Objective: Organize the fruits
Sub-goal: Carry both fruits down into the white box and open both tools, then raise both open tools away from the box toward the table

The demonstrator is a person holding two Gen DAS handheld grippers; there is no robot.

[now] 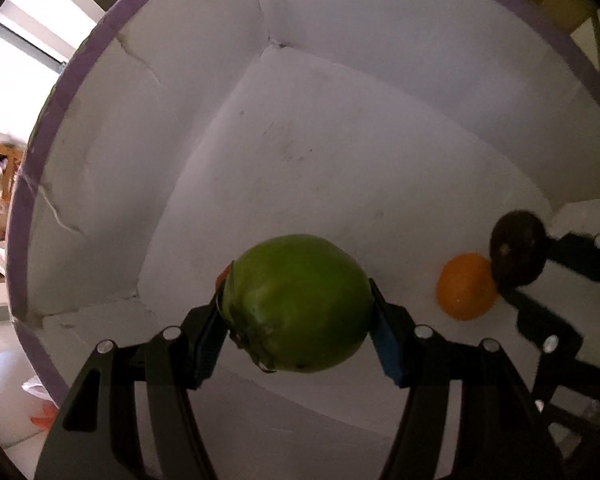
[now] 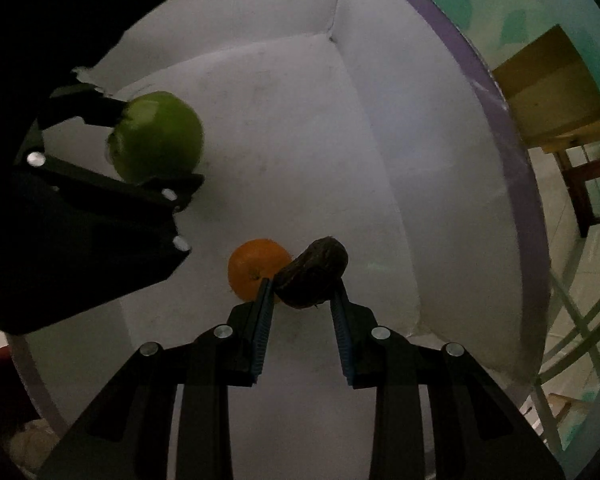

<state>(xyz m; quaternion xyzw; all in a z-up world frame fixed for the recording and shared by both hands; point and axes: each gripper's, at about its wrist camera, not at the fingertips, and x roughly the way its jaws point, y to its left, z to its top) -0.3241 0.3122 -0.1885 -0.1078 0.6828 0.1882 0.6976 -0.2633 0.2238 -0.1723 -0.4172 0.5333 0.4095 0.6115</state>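
A firm green fruit point(image 1: 298, 304) is pinched across its middle by the left hand-held gripper point(image 1: 296, 312); a small, likely soft brown fruit point(image 2: 312, 278) by the right hand-held gripper point(image 2: 302, 292). Beyond, 1 orange point(image 2: 254, 268) lies inside the white box point(image 2: 300, 120).

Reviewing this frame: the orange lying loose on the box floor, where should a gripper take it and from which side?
Grip the orange across its widest middle, coming straight down from above. It is round and sits on the floor of the white box, so its top is exposed. The dark fruit held in the right gripper crowds one side, so set the fingers on the two sides away from it.
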